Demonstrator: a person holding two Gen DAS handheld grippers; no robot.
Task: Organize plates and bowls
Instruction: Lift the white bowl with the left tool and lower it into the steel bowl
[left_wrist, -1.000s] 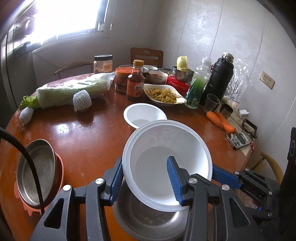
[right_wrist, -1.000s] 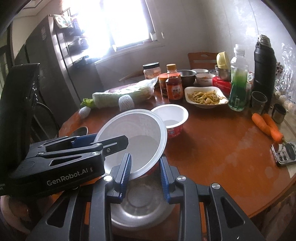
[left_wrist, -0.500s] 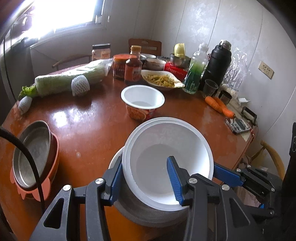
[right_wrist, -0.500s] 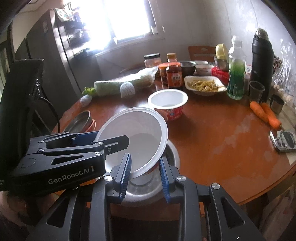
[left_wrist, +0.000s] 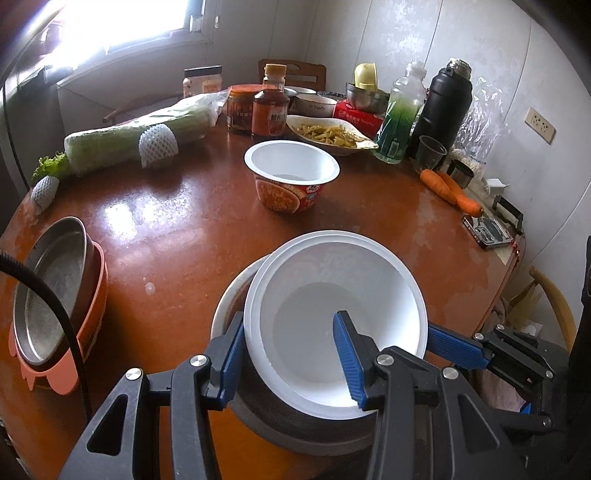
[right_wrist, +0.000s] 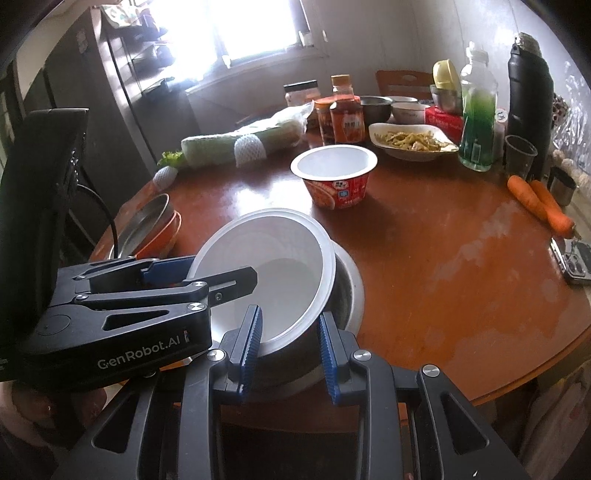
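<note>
L gripper (left_wrist: 288, 347): clamped on near-left rim of white bowl (left_wrist: 332, 314), one pad inside, one outside.
R gripper (right_wrist: 290, 343): nearly closed, pinching bowl's near-right rim, pads either side of wall.
White bowl: tilted, sitting partly in steel bowl (right_wrist: 345, 280) at near table (left_wrist: 177, 236) edge.
Noodle cup (left_wrist: 291, 177): beyond white bowl, apart.
Steel dish on orange holder (left_wrist: 55, 306): left of white bowl, apart.

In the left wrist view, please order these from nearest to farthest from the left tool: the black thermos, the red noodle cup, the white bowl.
1. white bowl, clamped in the left tool, bottom centre.
2. red noodle cup, mid-table, straight ahead.
3. black thermos, far right, near the wall.
</note>
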